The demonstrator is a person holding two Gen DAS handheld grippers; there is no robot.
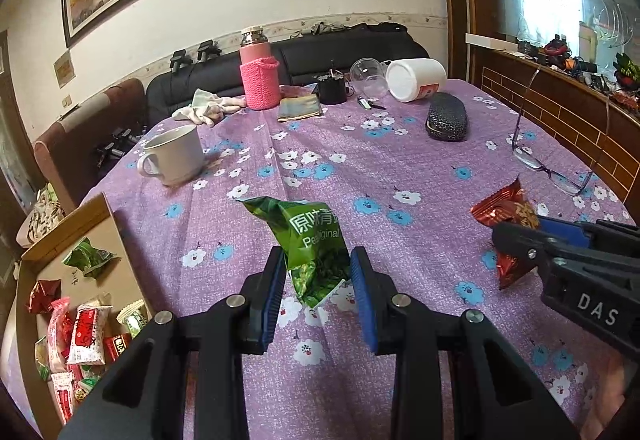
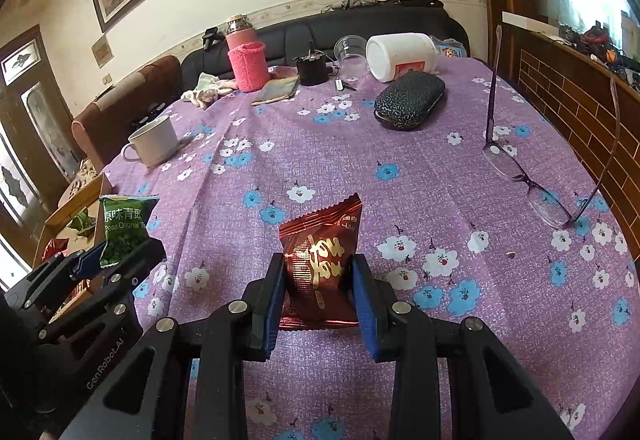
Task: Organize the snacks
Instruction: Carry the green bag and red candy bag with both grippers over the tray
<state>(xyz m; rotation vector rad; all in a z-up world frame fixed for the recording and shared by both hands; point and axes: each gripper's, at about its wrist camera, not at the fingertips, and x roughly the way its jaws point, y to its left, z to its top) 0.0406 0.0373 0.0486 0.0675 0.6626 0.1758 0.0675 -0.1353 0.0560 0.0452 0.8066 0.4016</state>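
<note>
My left gripper (image 1: 318, 260) is shut on a green pea snack packet (image 1: 310, 240), held upright over the purple flowered tablecloth (image 1: 400, 159). My right gripper (image 2: 318, 264) is shut on a dark red snack packet (image 2: 322, 260), also lifted over the cloth. In the left wrist view the right gripper (image 1: 516, 248) with the red packet (image 1: 502, 209) shows at the right edge. In the right wrist view the left gripper (image 2: 120, 256) with the green packet (image 2: 124, 228) shows at the left. A cardboard box (image 1: 92, 215) at the table's left edge holds several snack packets (image 1: 86, 332).
On the cloth stand a white mug (image 1: 174, 155), a pink flask in a knitted sleeve (image 1: 259, 73), a white jar lying on its side (image 1: 416, 79), a dark glasses case (image 2: 410, 99) and purple glasses (image 2: 528, 179). A black sofa (image 1: 352, 51) runs behind; a brick-patterned counter (image 1: 560, 111) stands right.
</note>
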